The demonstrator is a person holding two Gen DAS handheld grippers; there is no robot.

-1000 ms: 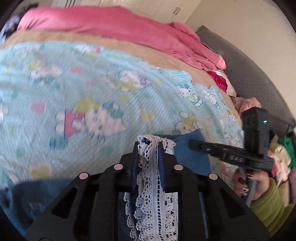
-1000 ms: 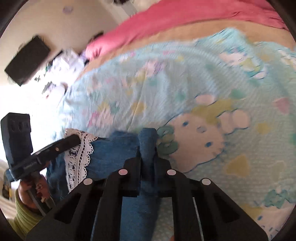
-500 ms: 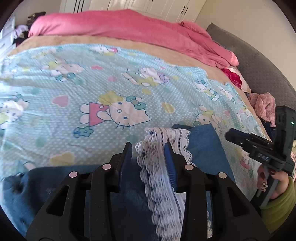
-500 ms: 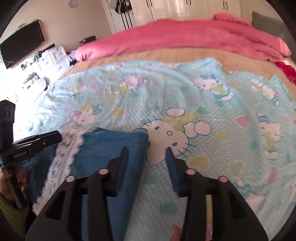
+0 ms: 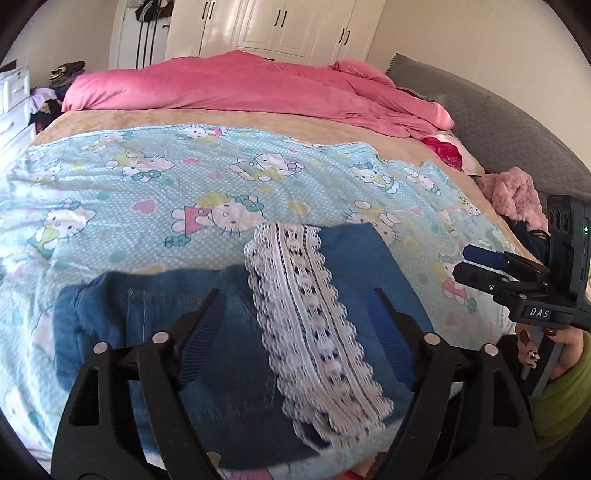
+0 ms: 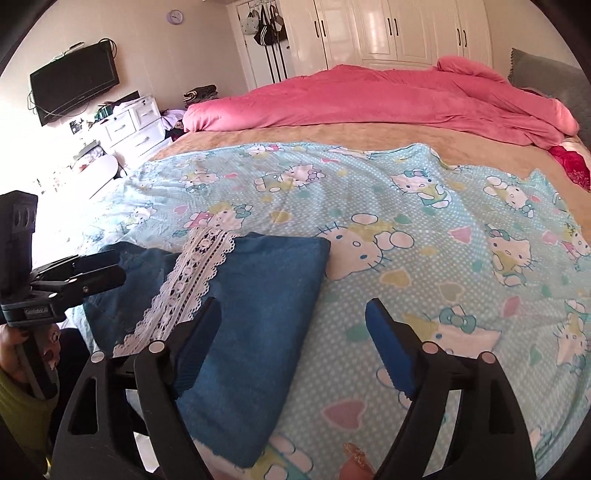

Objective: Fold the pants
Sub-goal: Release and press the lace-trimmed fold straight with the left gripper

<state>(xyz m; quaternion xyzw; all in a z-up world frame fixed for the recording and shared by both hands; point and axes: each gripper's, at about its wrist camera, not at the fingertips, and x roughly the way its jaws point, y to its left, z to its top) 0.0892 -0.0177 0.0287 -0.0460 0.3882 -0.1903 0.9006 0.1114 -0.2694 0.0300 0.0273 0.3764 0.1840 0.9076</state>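
Pants: blue denim, lying folded on the bed; from my left wrist view they fill the lower centre, from my right wrist view they sit at about 8 o'clock.
Lace trim: a white band that runs over the denim from 12 toward 6 o'clock in my left view, and slants across the garment in my right view.
Left claw: I see its jaws opening, already wide; denim and lace lie in the gap below, and neither blue pad presses on the cloth.
Right claw: jaws opening, wide; the folded edge of the pants lies under the left finger, and printed sheet shows in the rest of the gap. Nothing is gripped.
Sheet: light blue with cartoon cats and hearts, spread under the pants.
Pink duvet: bunched along the far side of the bed, at 12 o'clock.
Tan blanket: a strip between duvet and sheet.
Right hand: at 3 o'clock in my left view, on the right claw's handle, green sleeve below it.
Wardrobe: white doors behind the bed.
Television: on the wall, at 10 o'clock in my right view.
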